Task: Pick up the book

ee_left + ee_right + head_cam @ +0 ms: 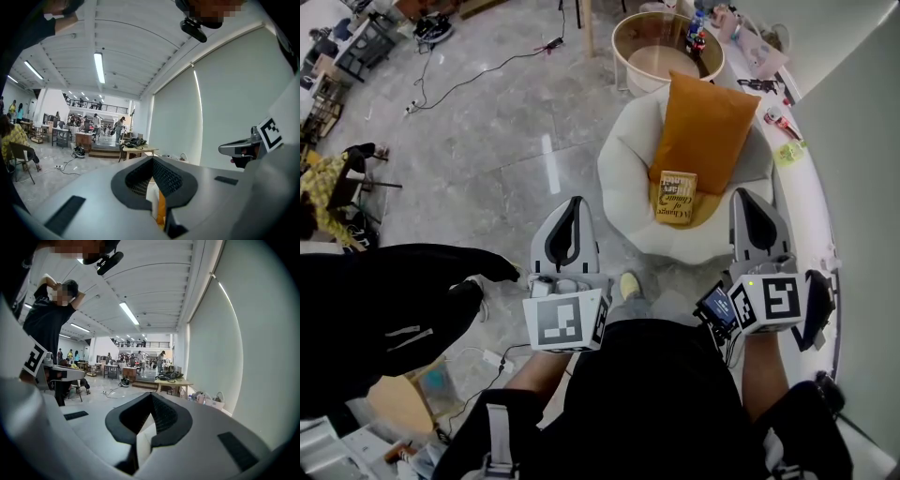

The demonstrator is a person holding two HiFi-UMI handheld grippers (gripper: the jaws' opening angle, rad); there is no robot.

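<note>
The book point(677, 197), tan with dark lettering on its cover, lies on the seat of a white armchair point(623, 169), leaning against the foot of an orange cushion point(705, 127). My left gripper point(573, 202) hovers over the floor just left of the chair, jaws shut and holding nothing. My right gripper point(749, 196) hangs over the chair's right edge, to the right of the book, also shut and empty. In the left gripper view the jaw tips point(152, 160) meet, and a strip of white and orange shows below them. The right gripper view shows its jaws point(151, 396) closed together.
A round table point(630, 58) with bottles stands behind the chair. A curved white ledge point(814, 202) with small items runs along the right. A person in black point(384, 300) stands at the left. Cables point(478, 75) lie on the grey floor.
</note>
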